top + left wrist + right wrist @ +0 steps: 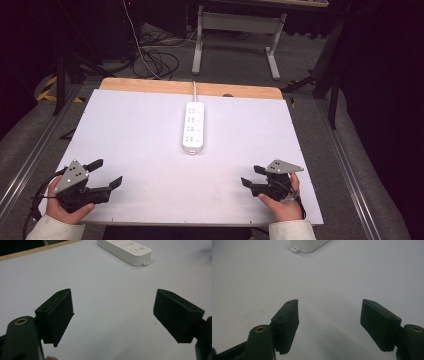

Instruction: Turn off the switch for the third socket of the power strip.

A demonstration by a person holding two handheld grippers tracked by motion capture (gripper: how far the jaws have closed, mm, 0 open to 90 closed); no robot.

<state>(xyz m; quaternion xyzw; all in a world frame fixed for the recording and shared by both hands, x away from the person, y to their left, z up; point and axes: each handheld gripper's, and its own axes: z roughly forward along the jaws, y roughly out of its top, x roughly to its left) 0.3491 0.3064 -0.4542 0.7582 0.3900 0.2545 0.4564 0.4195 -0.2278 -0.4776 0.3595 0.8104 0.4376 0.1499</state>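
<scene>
White power strip lies cut off past the right claw.

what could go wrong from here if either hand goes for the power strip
1. The power strip lies flat on the white table, so tongs coming in low may push it instead of gripping it.
2. Its cord runs off the far edge, so a pull toward the person might be held back.
3. Both the left tongs and right tongs are open and empty; reaching together, they might collide at the strip's near end.

A white power strip lies mid-way on my white surface, its cable running off the far edge.
</scene>
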